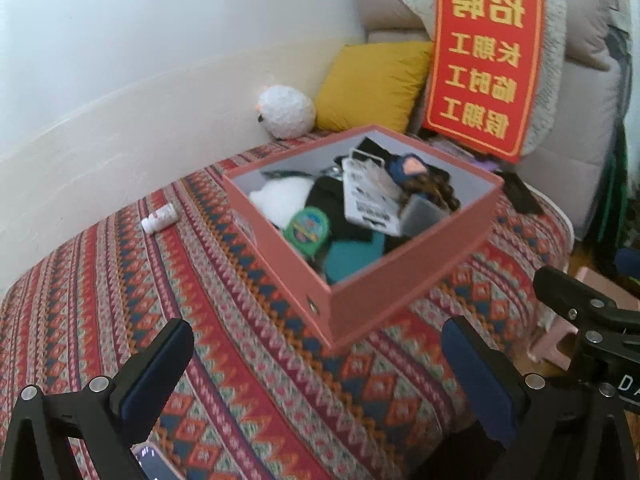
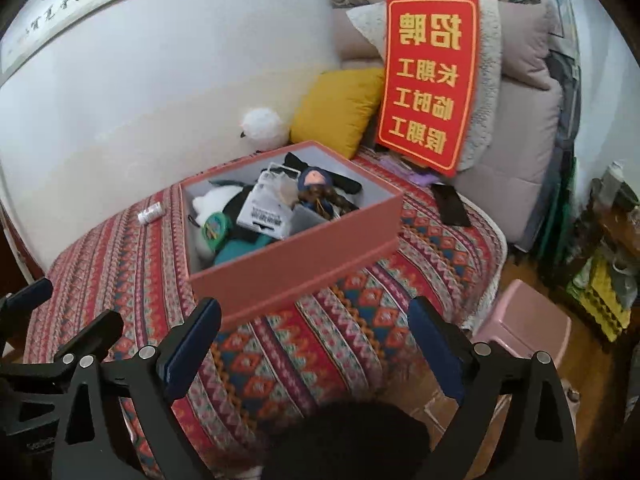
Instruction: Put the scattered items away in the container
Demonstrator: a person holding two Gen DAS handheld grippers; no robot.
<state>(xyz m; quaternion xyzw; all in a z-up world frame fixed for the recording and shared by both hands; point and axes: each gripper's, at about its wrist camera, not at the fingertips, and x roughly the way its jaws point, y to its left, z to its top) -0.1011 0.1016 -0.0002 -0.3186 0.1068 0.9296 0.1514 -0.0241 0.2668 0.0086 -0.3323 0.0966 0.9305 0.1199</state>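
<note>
Both hand-held grippers hung spread and empty over a patterned bedspread, facing a nearly filled box.

The open salmon-pink cardboard box sat mid-bed, heaped with a doll, packets and cloth. A small white pill bottle still lay outside near the bed's wall-side edge, and a flat black case near the pillow end. The left gripper and right gripper held nothing. Only the right view showed the pink stool on the floor.

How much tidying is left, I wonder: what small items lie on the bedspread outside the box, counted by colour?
White bottle: 1
Black flat item: 1
Pink-edged phone: 1
Total: 3, leaving out purple clutter under the sign.
</note>
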